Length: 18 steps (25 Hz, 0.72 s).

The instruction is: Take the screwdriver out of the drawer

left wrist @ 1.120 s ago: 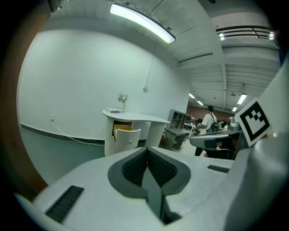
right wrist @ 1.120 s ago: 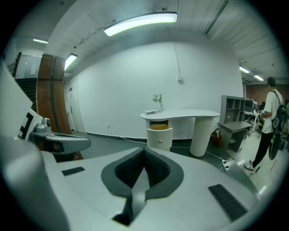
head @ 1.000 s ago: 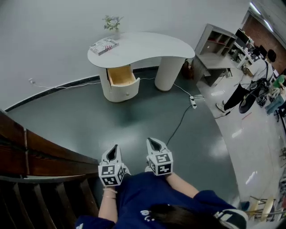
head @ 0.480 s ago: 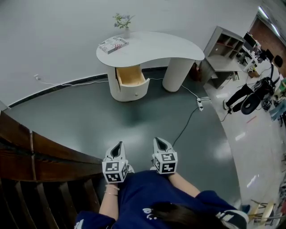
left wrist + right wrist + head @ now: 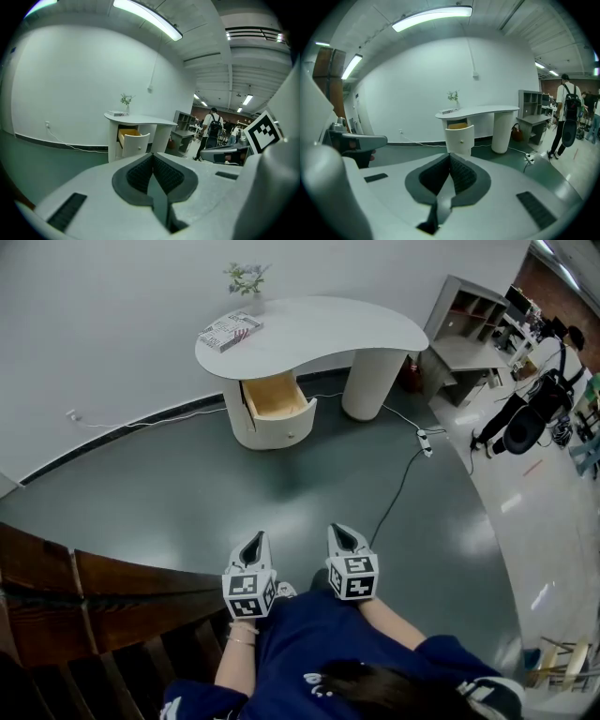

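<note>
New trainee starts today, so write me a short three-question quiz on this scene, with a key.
1. True or false: the drawer of the desk stands open.
2. What lies on the desk near the plant? A) a magazine B) a laptop C) a mug
3. Fill in: the left tongs and right tongs are both ____, holding nothing.
Key: 1 true; 2 A; 3 shut.

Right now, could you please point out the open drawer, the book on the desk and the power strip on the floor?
open drawer (image 5: 276, 397): head view, its bare wooden inside.
book (image 5: 230, 331): head view, middle of its cover.
power strip (image 5: 425, 441): head view, its middle.
</note>
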Each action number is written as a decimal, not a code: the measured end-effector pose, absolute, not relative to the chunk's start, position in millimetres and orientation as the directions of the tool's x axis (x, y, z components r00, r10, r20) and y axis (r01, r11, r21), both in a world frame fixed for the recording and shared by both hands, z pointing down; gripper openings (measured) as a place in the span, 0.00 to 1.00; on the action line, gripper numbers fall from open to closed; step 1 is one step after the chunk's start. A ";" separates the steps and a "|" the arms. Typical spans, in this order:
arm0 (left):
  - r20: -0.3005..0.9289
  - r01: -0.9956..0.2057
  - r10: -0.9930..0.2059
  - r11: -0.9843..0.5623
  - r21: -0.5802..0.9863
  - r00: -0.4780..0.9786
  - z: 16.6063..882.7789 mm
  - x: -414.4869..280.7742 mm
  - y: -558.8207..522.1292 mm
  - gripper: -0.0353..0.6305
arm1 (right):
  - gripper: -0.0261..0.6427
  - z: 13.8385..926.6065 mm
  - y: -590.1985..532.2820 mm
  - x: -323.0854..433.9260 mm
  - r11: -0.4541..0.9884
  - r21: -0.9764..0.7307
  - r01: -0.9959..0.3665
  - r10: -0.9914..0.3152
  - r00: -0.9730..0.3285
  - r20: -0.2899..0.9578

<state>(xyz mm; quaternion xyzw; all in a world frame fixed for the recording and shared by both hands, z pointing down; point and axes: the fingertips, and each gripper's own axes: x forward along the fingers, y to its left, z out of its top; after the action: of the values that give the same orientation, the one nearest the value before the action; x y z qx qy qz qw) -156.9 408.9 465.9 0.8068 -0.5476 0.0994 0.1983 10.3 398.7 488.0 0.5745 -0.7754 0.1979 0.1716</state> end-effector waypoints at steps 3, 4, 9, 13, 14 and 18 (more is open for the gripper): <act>0.379 -0.921 -0.842 -0.324 0.215 0.384 466.9 -156.2 404.4 0.06 | 0.05 490.3 393.5 12.6 0.237 -0.108 -0.966 -0.824 -0.258 0.505; 0.381 -0.921 -0.841 -0.324 0.214 0.384 467.5 -155.8 402.3 0.06 | 0.05 489.7 389.8 14.2 0.229 -0.106 -0.968 -0.826 -0.250 0.505; 0.389 -0.927 -0.844 -0.309 0.211 0.369 468.3 -152.7 389.3 0.06 | 0.05 491.1 368.6 20.6 0.223 -0.121 -0.967 -0.825 -0.254 0.505; 0.399 -0.940 -0.853 -0.277 0.201 0.337 471.4 -164.3 373.6 0.06 | 0.05 496.3 341.9 16.4 0.218 -0.135 -0.967 -0.826 -0.257 0.502; 0.403 -0.943 -0.855 -0.266 0.200 0.327 472.7 -168.1 369.0 0.06 | 0.05 497.8 334.7 15.1 0.216 -0.131 -0.968 -0.826 -0.252 0.504; 0.418 -0.950 -0.857 -0.233 0.208 0.302 478.0 -174.1 342.3 0.06 | 0.05 502.6 305.8 10.9 0.225 -0.127 -0.966 -0.819 -0.258 0.513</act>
<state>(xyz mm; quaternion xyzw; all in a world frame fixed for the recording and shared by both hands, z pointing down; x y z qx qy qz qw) -174.1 342.3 478.0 0.7777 -0.5807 0.1085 0.2147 10.9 305.8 502.6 0.5844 -0.7636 0.2144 0.1718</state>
